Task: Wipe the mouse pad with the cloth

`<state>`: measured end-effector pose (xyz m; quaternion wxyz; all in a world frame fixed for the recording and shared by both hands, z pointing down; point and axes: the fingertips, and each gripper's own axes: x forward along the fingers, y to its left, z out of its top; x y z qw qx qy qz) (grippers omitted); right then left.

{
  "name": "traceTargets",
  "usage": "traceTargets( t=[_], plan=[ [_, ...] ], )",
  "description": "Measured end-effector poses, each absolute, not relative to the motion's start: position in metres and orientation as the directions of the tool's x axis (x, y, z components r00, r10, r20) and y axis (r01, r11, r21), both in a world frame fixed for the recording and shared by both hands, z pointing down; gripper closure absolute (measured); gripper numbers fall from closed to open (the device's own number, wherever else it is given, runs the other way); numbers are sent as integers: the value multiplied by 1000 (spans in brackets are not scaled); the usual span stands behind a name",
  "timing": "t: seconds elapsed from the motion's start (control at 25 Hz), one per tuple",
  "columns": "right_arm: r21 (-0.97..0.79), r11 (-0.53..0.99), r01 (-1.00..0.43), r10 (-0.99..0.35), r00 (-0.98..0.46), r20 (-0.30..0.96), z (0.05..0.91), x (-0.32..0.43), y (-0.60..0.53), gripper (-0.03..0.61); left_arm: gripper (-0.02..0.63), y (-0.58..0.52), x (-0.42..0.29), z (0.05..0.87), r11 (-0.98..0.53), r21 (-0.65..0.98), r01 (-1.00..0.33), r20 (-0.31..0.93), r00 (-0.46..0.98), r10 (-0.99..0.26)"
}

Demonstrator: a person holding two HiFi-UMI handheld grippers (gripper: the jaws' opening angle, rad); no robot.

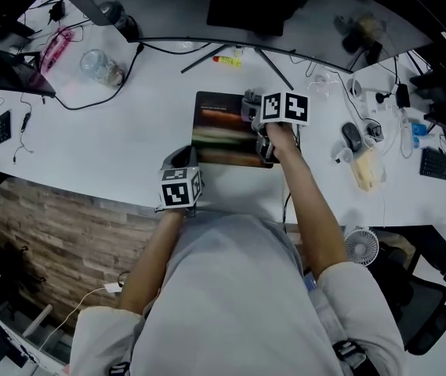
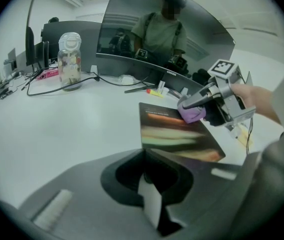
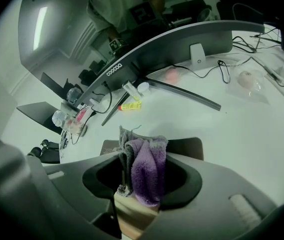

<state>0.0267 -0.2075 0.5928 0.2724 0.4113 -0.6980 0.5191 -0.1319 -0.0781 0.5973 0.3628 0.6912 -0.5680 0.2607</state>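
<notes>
Gripping a bunched purple-and-grey fleece cloth [image 3: 146, 166] in the right tongs [image 3: 141, 186], low over the dark rectangular mouse pad [image 1: 219, 135] beneath them, left tongs [image 2: 149, 204] closed and empty beside its near corner, probably unpinned, so liable to skid under a hard stroke.

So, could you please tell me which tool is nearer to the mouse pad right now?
Right. The right tool, shut on the purple cloth, is over the mouse pad's far right corner; the left tool sits just off its near left corner.
</notes>
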Motion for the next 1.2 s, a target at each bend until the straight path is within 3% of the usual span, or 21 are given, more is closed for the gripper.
traceTargets(
  t=[1.2],
  plan=[
    [-360, 100, -928, -328, -372, 868, 588, 124, -198, 387, 614, -76, -130, 595, -104, 178, -978, 767, 204, -609]
  ],
)
